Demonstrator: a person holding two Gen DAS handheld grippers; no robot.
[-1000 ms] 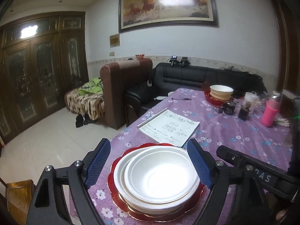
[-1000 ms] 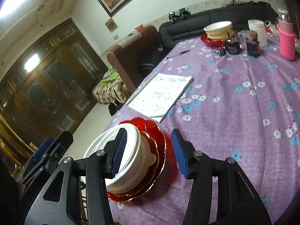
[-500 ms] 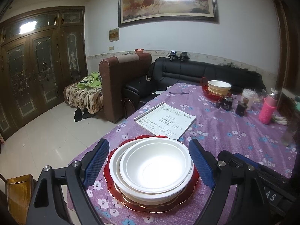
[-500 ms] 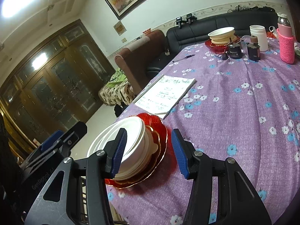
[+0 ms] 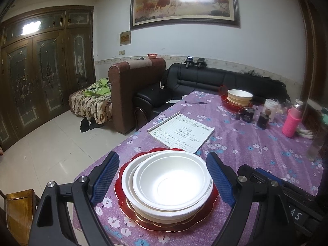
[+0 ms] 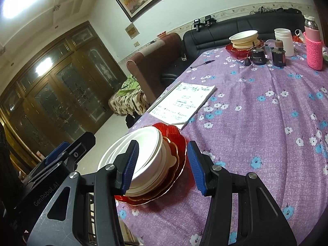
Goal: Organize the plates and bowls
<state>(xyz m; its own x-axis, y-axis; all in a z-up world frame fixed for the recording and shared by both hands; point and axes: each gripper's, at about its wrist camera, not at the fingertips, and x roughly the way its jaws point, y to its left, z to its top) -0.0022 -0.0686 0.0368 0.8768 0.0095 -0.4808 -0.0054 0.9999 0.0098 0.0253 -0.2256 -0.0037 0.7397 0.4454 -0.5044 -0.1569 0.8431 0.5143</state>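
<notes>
While "GenRobot.AI" reads on the left gripper [image 6: 61, 164], its wide, empty jaws straddle the stacked white bowls [image 5: 170, 182] on red plates [image 5: 127, 205] at 6 o'clock on the surface [image 5: 256, 143]. Since earlier, the bowls sit lower between them. The right gripper [image 6: 162, 164] hovers half-open, holding nothing, beside the stack; notebook [image 5: 182, 131] handwriting is illegible.

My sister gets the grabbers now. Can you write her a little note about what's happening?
Left gripper: open, jaws either side of the near stack, not touching it.
Right gripper: open, empty, beside the same stack.
Near stack: white foam bowls nested on a scalloped red glass plate, at the edge of the purple flowered tablecloth, in front of a handwritten notebook.
Far stack: cream bowls on a red dish at the table's far end.
Done: both stacks look tidy.
Left: probably to lift or move the near stack; nothing is gripped yet.
</notes>
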